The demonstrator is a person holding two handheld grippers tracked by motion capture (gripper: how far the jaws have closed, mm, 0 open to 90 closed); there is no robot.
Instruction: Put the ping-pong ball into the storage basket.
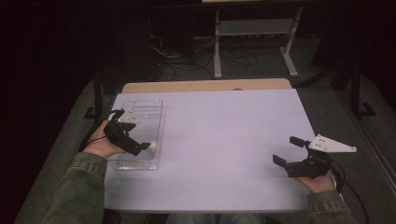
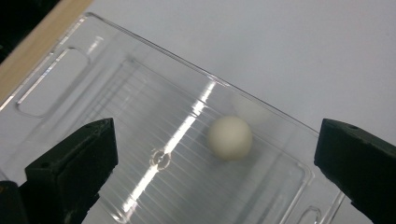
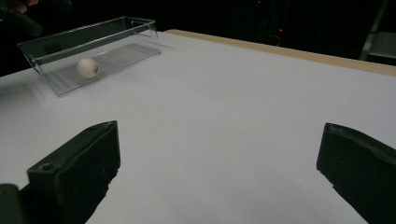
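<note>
White ball (image 2: 229, 137) lies in the clear bin (image 2: 140, 88) below the left gripper's (image 2: 215, 158) wide-spread, empty jaws; right gripper (image 3: 219, 163) likewise gapes, holding nothing.

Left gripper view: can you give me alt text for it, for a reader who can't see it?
A white ball lies inside a clear plastic bin on a white table, seen from above. The left claw hangs over the bin, open, its two black jaws on either side of the ball and not touching it.
</note>
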